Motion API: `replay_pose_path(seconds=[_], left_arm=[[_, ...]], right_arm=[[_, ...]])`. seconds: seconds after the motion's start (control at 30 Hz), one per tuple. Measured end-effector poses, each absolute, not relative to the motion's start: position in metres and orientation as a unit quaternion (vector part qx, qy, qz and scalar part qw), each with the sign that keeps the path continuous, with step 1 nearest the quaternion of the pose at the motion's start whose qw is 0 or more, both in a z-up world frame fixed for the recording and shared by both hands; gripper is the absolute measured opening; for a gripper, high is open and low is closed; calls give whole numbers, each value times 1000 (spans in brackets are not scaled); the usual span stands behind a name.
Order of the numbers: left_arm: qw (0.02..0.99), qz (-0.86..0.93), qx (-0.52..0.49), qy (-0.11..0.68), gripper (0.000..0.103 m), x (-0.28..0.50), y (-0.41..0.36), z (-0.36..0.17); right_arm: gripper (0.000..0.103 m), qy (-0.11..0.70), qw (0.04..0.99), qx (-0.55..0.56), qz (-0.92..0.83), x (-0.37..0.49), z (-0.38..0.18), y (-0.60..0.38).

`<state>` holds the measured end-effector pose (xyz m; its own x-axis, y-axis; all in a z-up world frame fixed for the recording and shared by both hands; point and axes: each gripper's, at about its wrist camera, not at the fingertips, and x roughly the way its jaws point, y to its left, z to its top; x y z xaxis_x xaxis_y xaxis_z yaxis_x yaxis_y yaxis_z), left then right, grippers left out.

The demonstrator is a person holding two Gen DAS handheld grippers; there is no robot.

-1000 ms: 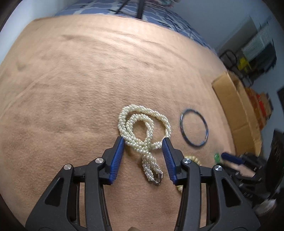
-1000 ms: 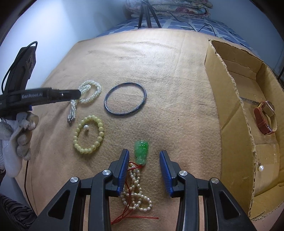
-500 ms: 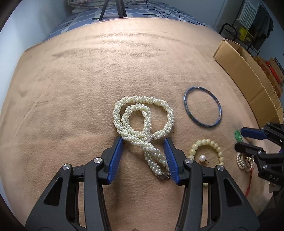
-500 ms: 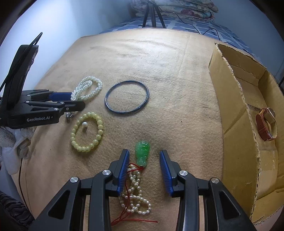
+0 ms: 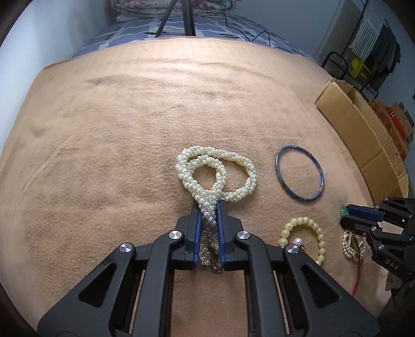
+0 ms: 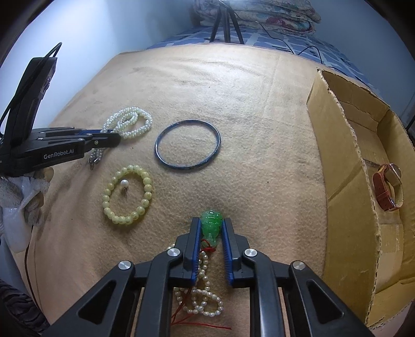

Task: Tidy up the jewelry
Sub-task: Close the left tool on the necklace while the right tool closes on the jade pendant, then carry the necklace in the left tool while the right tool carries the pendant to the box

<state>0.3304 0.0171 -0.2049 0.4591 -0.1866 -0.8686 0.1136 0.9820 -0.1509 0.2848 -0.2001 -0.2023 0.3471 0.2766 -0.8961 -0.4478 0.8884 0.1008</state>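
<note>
My left gripper [image 5: 208, 208] is shut on the tail of a thick twisted pearl necklace [image 5: 220, 169], whose loops lie on the tan blanket ahead. It also shows in the right wrist view [image 6: 129, 123] with the left gripper [image 6: 114, 140] on it. My right gripper [image 6: 211, 225] is shut on a green jade pendant [image 6: 211, 224] strung on a small pearl strand with red cord [image 6: 202, 298]. The right gripper [image 5: 348, 215] shows at the right edge of the left wrist view.
A blue bangle [image 6: 188, 144] and a yellow bead bracelet [image 6: 127, 198] with a pearl earring [image 6: 124, 184] inside lie on the blanket [image 6: 259, 116]. A cardboard box [image 6: 345, 155] at right holds a brown-strap watch [image 6: 387, 186]. A tripod [image 6: 225, 23] stands behind.
Both grippers have closed: the left on the twisted pearl necklace, the right on the green pendant. The left gripper has also turned to face further left.
</note>
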Motion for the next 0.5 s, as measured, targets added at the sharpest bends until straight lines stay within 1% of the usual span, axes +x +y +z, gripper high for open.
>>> replay_pose_path(seconds=[0.07,0.5], left_arm=[[856,-89,-45,508,7,329,22,-201],[871,-96,-95,473,7,318,46,-163]], right_arm=[[14,525,818,-74,223,285,-201,-202],[14,503,828,18,248,284,-166,-223]])
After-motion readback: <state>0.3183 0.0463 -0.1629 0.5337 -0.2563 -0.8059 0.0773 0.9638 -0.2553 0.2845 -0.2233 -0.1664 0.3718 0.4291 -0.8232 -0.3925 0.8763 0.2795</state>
